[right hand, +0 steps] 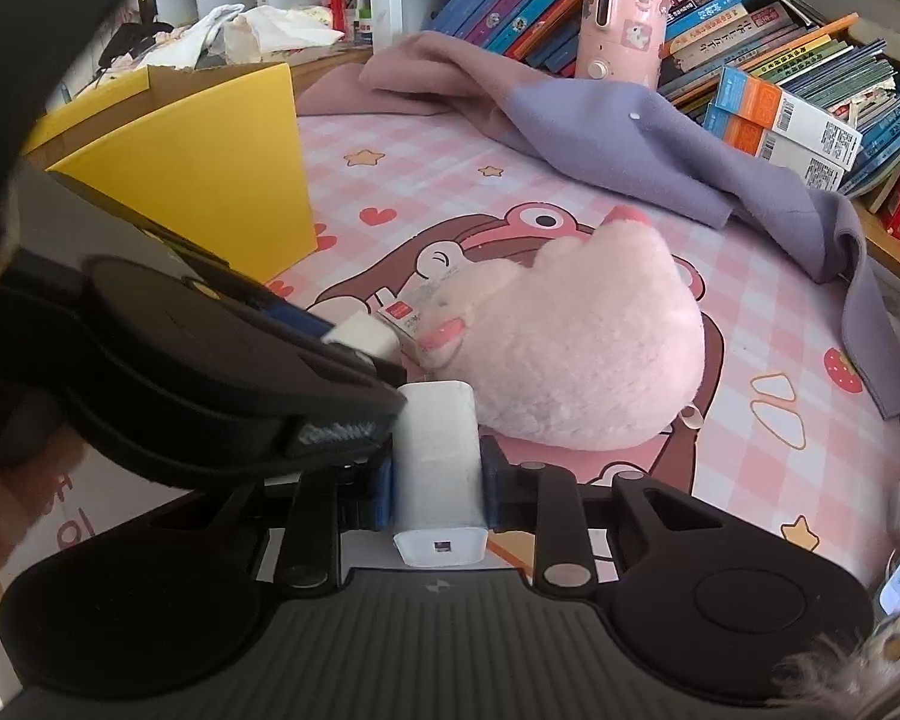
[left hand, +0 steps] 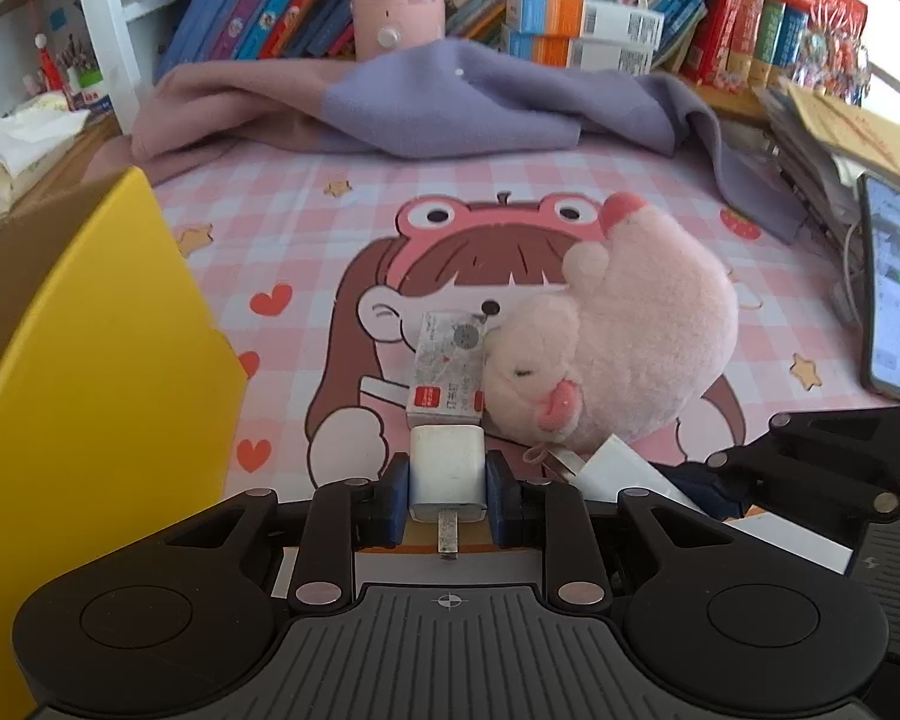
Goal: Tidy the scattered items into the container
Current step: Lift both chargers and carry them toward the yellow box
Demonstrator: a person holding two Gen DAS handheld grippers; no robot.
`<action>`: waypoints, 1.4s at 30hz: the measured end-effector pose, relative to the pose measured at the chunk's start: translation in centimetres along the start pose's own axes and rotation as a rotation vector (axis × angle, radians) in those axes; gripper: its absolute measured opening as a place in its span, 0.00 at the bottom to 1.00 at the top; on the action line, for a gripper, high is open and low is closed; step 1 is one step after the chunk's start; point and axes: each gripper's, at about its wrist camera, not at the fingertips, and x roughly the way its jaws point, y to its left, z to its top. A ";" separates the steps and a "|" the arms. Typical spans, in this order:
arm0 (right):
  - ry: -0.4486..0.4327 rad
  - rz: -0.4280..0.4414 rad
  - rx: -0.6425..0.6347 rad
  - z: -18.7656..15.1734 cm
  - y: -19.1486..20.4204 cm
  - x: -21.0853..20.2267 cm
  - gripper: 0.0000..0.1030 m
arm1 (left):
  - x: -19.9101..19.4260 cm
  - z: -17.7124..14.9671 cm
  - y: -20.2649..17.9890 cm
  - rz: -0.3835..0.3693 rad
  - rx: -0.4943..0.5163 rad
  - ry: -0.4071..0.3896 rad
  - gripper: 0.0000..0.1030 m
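1. Your pink checked desk mat (left hand: 354, 180) with its cartoon girl fills the middle of both views; its near edge is hidden behind the gripper bodies.
2. The yellow cardboard box (left hand: 90, 360) stands on your left side; the left wrist view cuts it off at the frame edge, so you cannot see inside it there. From the right wrist view its open top (right hand: 210, 138) shows only a torn rim.
3. A purple and mauve cloth (left hand: 450, 102) lies crumpled at the far edge of the mat, covering the feet of the books behind it.
4. The pink plush toy (left hand: 618, 336) lies on its side mid-mat, its snout touching a small printed box (left hand: 447, 372), which the plush partly hides in the right wrist view.
5. A phone (left hand: 897, 294) leans at the right edge, cut off by the frame.
6. Your right gripper (right hand: 438, 480) has its blue pads pressed on the sides of a large white charger (right hand: 441, 468), just beside the plush.
7. Your left gripper (left hand: 448, 495) has its pads clamped on a small white plug adapter (left hand: 447, 468), metal prong pointing toward the camera, just in front of the printed box.
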 end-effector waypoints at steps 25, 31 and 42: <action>-0.025 -0.089 0.132 -3.7 3.0 -10.7 0.25 | -12.1 -6.3 -0.1 -0.169 0.095 -0.172 0.23; -0.028 -0.126 0.155 -4.6 5.1 -12.4 0.25 | -14.5 -8.2 0.6 -0.200 0.130 -0.211 0.23; -0.040 -0.169 0.132 -5.9 11.3 -14.7 0.25 | -18.2 -13.3 4.2 -0.241 0.108 -0.220 0.23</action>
